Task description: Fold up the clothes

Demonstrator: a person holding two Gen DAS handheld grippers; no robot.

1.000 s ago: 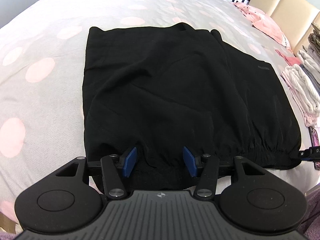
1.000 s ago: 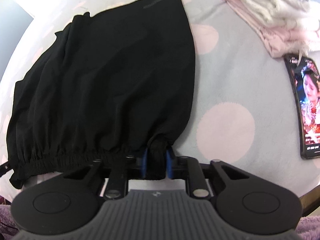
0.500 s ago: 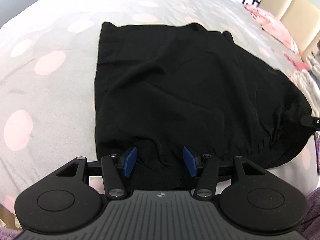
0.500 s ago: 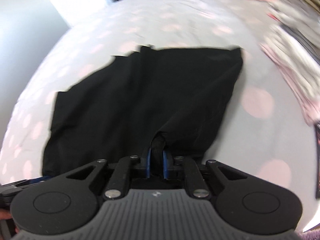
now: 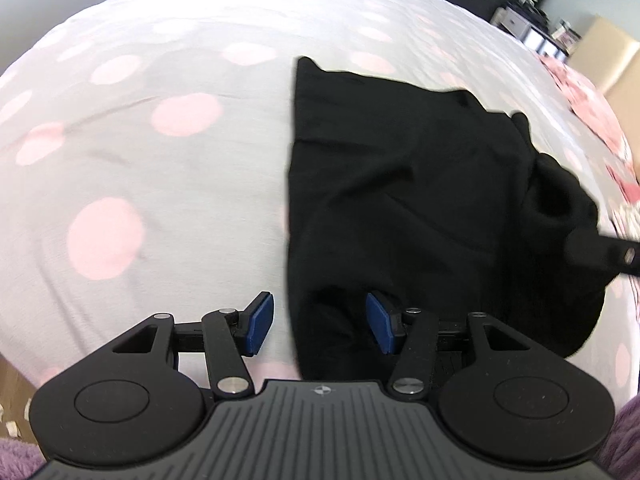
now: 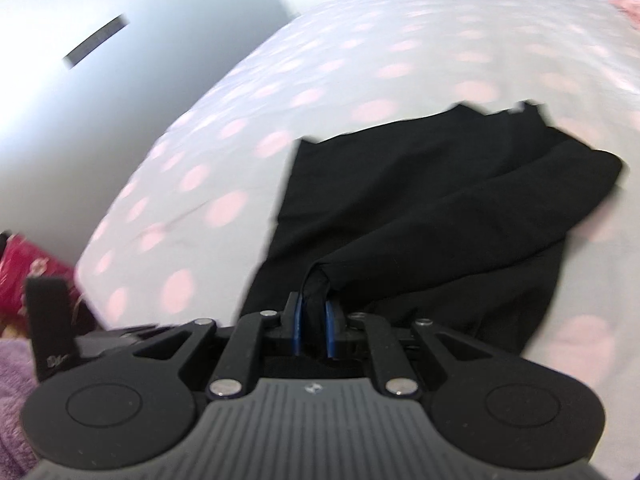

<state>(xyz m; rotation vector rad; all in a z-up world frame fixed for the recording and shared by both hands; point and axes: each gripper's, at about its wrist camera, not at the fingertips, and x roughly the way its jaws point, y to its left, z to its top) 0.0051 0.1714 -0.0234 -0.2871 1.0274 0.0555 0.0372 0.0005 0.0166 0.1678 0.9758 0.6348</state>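
A black garment [image 5: 400, 200] lies on the dotted bed sheet [image 5: 160, 200], its right side lifted and doubled over toward the left. My right gripper [image 6: 314, 328] is shut on a bunched corner of that garment [image 6: 440, 208] and holds it above the flat part. In the left wrist view the right gripper [image 5: 580, 246] shows blurred at the right edge, with cloth hanging from it. My left gripper [image 5: 320, 322] is open low at the garment's near left edge. The edge runs between its blue pads [image 5: 378, 322], which do not press on it.
Pink clothes [image 5: 592, 112] lie at the far right of the bed by a beige headboard [image 5: 608, 56]. A red patterned item [image 6: 24, 272] sits past the bed's left edge. A purple sleeve [image 6: 16, 400] shows at the lower left. A grey wall [image 6: 120, 60] stands behind.
The right gripper has lifted the garment's right corner and carried it leftward over the rest. The left gripper has shifted left, so the garment's left edge now lies between its jaws.
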